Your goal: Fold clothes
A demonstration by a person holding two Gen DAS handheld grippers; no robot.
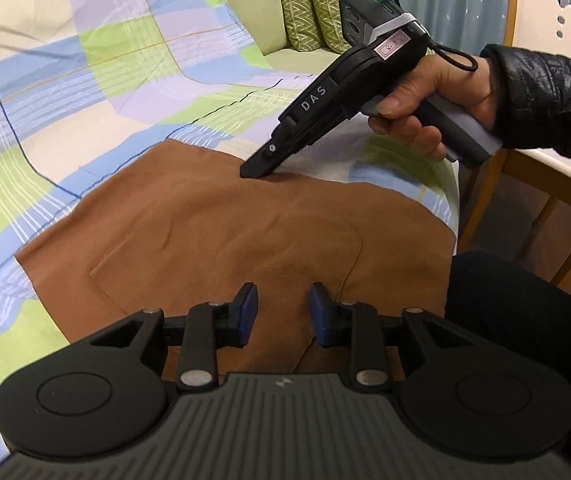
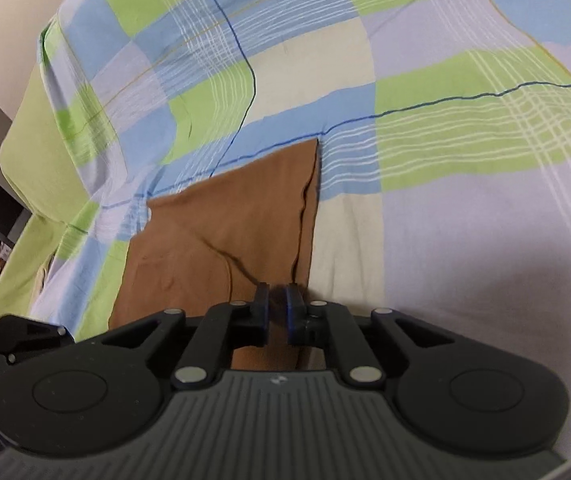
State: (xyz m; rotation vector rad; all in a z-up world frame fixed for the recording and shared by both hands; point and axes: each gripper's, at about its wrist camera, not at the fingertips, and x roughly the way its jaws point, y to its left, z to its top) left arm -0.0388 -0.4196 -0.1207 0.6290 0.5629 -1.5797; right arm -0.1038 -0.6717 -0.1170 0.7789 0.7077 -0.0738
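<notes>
Two grippers over one brown garment (image 1: 213,232), lying flat on the checked bedsheet (image 1: 65,92). Right gripper (image 2: 278,294) is nipped together on the cloth's far edge; left gripper (image 1: 280,300) hovers with jaws apart above the near side. Best lift that edge low and level, I'd say, so the fold lands square.

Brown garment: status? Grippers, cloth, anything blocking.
Left gripper open, over brown garment. Right gripper shut on garment's far edge. Garment flat on checked bedsheet. Nothing blocking.
</notes>
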